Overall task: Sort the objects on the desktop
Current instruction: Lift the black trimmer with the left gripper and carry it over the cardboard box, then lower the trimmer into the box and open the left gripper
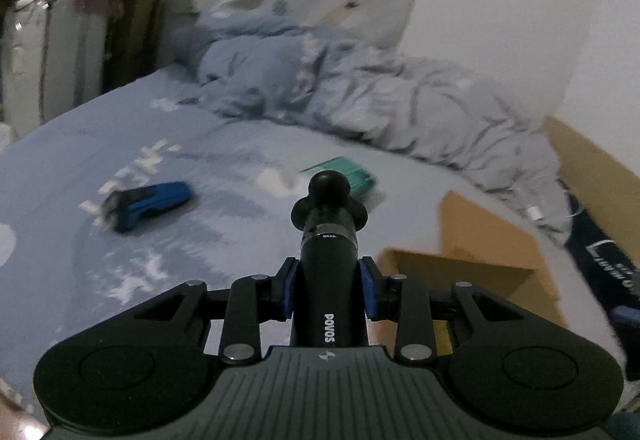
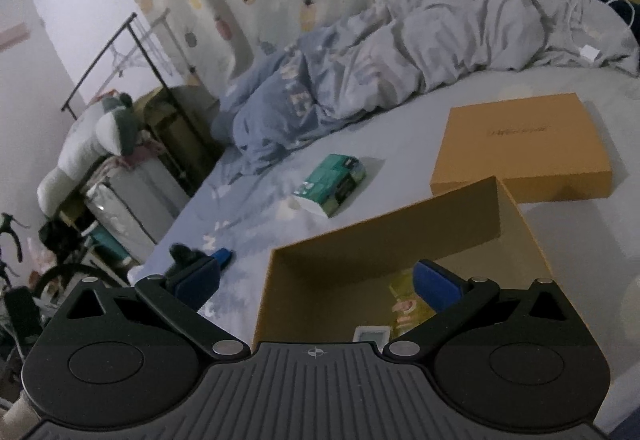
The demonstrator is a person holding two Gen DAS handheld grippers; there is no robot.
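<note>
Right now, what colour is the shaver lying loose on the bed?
Blue and black shaver, clearest in the left wrist view.

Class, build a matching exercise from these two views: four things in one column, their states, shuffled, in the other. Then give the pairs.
1. black POVOS shaver
2. blue and black shaver
3. open brown cardboard box
4. right gripper

A. lying on the blue bedsheet
B. open, above the box
C. clamped in the left gripper
D. holds small items inside

Pairs: 1-C, 2-A, 3-D, 4-B
</note>
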